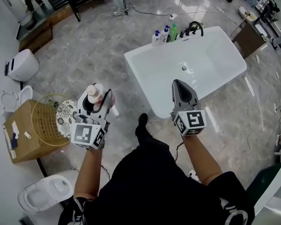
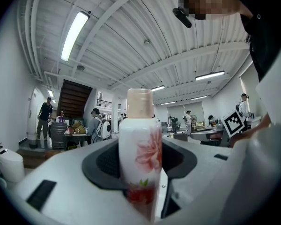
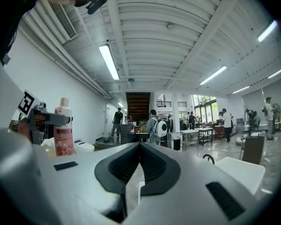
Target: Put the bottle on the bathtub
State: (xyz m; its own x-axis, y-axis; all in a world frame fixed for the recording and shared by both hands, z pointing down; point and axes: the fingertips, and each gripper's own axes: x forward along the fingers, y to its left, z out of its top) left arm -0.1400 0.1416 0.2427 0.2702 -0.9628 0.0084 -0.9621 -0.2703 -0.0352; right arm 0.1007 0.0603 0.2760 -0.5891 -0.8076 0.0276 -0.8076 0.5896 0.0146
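1. Bottle [image 1: 94, 95]: white with a flower print and a beige cap. It stands upright in the left claw [image 1: 97, 102], which is clenched on its body, probably so that it can be set down base first.
2. Right claw [image 1: 177, 83]: jaws pressed together on nothing, apparently idle, showing against the near end of the bathtub [image 1: 150, 86].
3. Bathtub: well apart from the held bottle, ahead and to the right. Three other bottles [image 1: 164, 33] beside the faucet [image 1: 192, 29] on its far rim suggest the likely landing place.
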